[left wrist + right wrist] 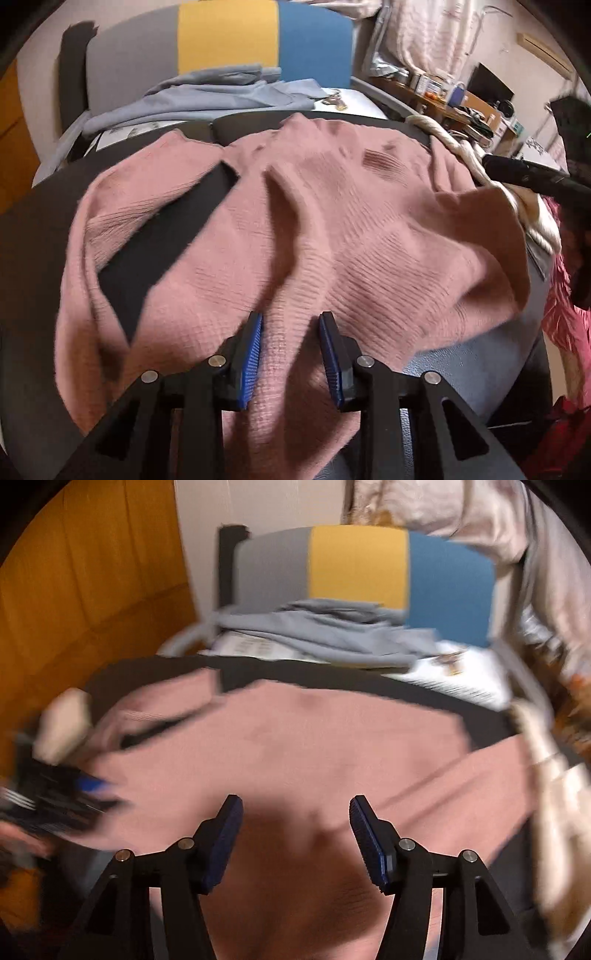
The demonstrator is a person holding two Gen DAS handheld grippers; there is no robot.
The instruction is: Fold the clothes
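A pink knit sweater (pixel 369 236) lies spread and rumpled over a dark table (pixel 26 266). A sleeve at the left is angled away from the body, and a wedge of table shows between them. My left gripper (pixel 291 321) sits at the sweater's near edge. Its blue pads are shut on a raised ridge of the knit. In the right wrist view the sweater (pixel 314 738) is blurred. My right gripper (pixel 295 805) hangs above it, open, and its pads touch nothing. The left gripper (pixel 88 786) shows there as a blur at the left.
Behind the table is a chair with a grey, yellow and blue back (pixel 229 40), with a grey-blue garment (pixel 207 96) heaped on its seat. A cream cloth (pixel 465 147) lies at the table's right edge. A cluttered desk (pixel 461 96) stands far right and an orange panel (pixel 92 590) at the left.
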